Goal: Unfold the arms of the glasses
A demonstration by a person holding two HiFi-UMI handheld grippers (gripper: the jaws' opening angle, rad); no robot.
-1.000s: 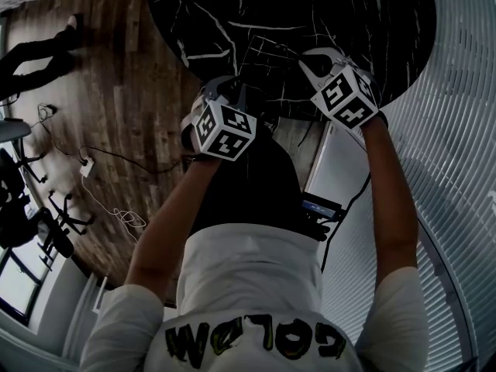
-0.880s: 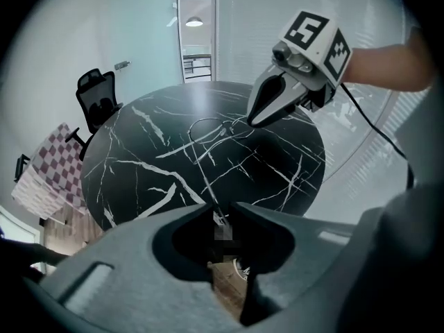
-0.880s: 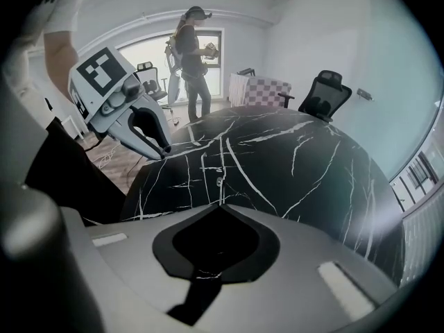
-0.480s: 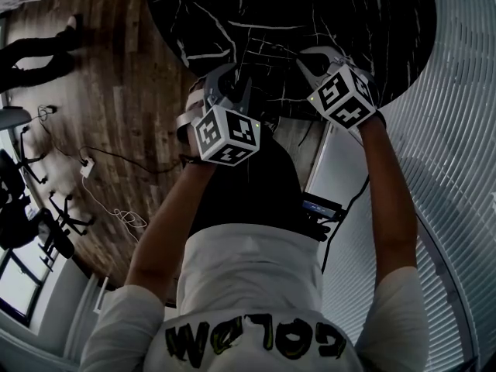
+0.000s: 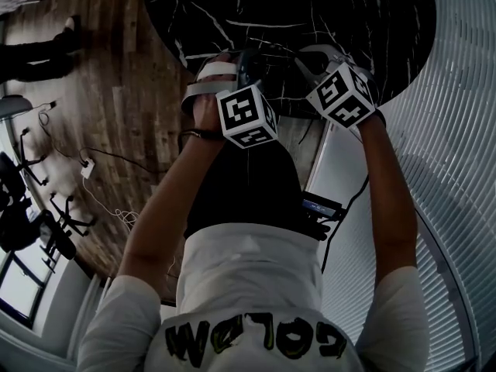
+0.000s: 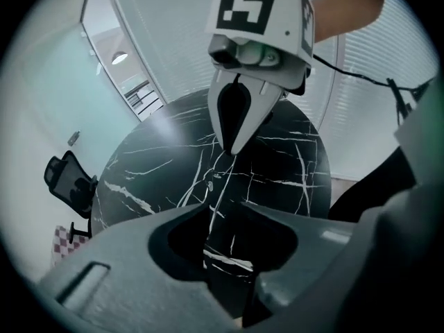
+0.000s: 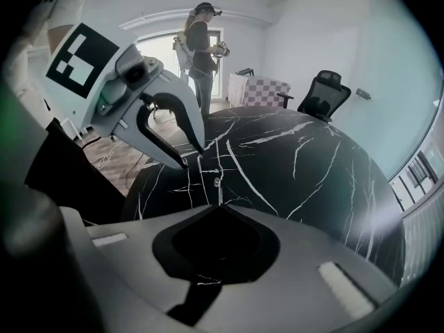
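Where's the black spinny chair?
In the right gripper view, the black office chair stands past the far edge of the marble table, just right of the checkered cloth.

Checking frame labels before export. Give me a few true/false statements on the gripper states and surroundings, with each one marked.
1. The table is black with white veins. True.
2. The left gripper is shut. False: its jaws stand apart, having just been opening, and only the tabletop shows between them.
3. The right gripper has its jaws together. True.
4. Nobody else is in the room. False: a person stands beyond the table.
5. An office chair stands beyond the table in the right gripper view. True.
6. The floor is carpeted. False: it is wood planks.
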